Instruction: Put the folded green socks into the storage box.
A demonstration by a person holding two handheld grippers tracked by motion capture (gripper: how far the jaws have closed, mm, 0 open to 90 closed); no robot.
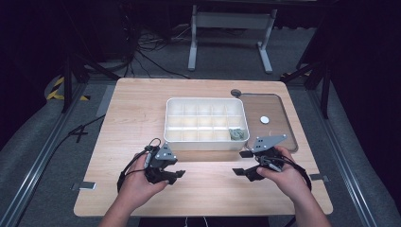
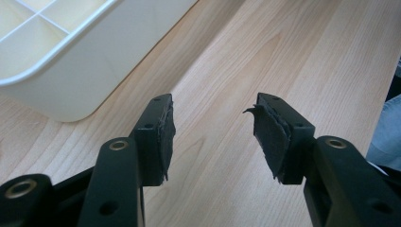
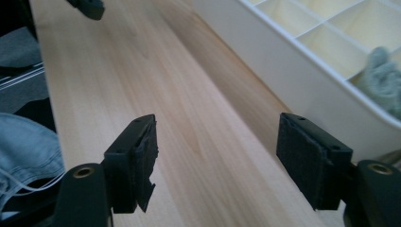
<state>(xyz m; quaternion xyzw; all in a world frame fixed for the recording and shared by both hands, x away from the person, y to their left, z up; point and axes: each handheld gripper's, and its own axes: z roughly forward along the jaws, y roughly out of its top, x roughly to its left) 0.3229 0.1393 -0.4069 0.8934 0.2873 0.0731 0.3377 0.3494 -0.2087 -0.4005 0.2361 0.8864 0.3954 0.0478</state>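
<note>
Both claws were held parted and empty above the tabletop [image 1: 142,109]: the left claw [image 1: 176,174] at 7 o'clock of the white compartment tray [image 1: 205,142], the right claw [image 1: 242,163] at 5 o'clock. A greenish wad [image 1: 236,134] was seen in the tray's near-right compartment.

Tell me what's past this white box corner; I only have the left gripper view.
Observer: The divided white box holds one greenish wad, in its near right compartment.
Operator: Report the other gripper.
Observer: The right gripper is open above the bare table, near the box's right corner.
Operator: Say what lies right of the box.
Observer: A clear lid lies flat there, with a small white disc on it.
</note>
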